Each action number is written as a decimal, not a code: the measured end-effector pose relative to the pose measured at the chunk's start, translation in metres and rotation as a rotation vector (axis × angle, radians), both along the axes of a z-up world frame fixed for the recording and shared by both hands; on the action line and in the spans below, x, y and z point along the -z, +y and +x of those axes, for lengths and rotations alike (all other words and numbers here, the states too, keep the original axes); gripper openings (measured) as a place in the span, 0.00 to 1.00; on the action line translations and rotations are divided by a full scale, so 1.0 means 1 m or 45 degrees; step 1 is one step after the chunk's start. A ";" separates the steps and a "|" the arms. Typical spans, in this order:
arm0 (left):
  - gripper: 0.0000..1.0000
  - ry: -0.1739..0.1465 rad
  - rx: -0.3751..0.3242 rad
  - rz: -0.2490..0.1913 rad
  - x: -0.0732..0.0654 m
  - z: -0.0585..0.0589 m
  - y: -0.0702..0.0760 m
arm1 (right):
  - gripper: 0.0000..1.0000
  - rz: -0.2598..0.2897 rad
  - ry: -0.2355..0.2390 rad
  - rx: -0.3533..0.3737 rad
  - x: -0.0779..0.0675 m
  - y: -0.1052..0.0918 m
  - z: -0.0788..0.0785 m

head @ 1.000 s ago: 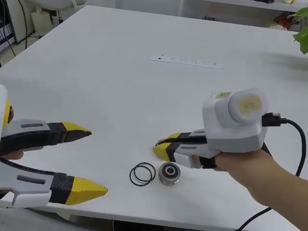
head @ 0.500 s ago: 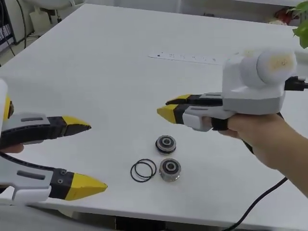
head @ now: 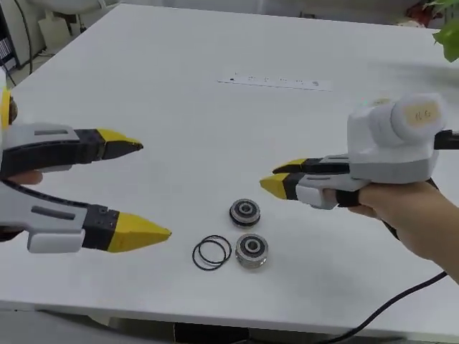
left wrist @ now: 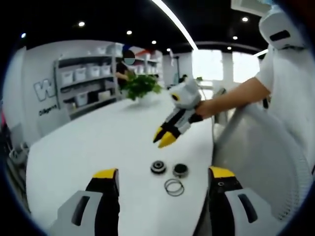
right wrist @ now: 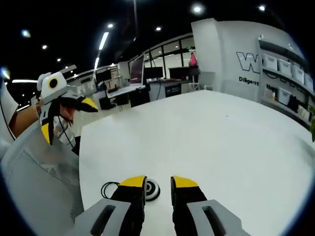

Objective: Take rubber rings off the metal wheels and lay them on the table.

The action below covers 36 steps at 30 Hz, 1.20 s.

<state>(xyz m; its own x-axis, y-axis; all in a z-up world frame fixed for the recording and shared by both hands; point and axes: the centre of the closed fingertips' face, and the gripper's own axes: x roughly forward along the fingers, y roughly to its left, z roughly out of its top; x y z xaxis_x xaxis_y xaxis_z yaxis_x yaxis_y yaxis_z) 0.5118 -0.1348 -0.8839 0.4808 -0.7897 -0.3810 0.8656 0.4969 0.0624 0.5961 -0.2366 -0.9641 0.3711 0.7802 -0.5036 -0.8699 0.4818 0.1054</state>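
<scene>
Since a second ago a second metal wheel has been set on the table [head: 143, 86], and the right gripper has been drawn up and away from the spot, off to the right. From the left now: the left gripper [head: 154, 190] is held over the near left part of the table, its jaws spread wide, nothing between them. Right of its lower tip, two thin black rubber rings [head: 212, 253] are laid flat on the white top, overlapped. Just beside them the near wheel [head: 252, 247] is seen, silver at the rim, and close behind it the far wheel [head: 245, 213], darker round its edge; whether rubber is worn there cannot be told. Farther back a pale strip [head: 276, 82] is let into the tabletop. Then the right gripper [head: 271, 179], carried in a hand [head: 401, 215] clear of the table, is pointed left toward the wheels, jaws drawn close with a slim gap left, nothing gripped. Green leaves [head: 450, 36] are glimpsed at the far right corner.
</scene>
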 end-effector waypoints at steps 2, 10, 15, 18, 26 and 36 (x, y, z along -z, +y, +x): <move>0.75 -0.015 0.011 0.004 -0.004 0.005 -0.002 | 0.17 -0.022 0.013 -0.004 0.006 -0.002 -0.001; 0.73 -0.063 0.069 0.006 -0.012 0.026 -0.027 | 0.18 -0.084 0.051 -0.044 0.024 -0.007 -0.006; 0.69 -0.092 0.123 0.040 -0.012 0.039 -0.044 | 0.19 -0.094 0.078 -0.059 0.030 -0.008 -0.009; 0.69 -0.097 0.146 0.029 -0.014 0.047 -0.054 | 0.19 -0.101 0.088 -0.065 0.034 -0.009 -0.009; 0.64 -0.098 0.167 0.026 -0.004 0.071 -0.071 | 0.19 -0.106 0.111 -0.077 0.039 -0.008 -0.012; 0.55 -0.036 0.244 0.133 0.044 0.080 -0.090 | 0.20 -0.105 0.120 -0.111 0.043 -0.004 -0.016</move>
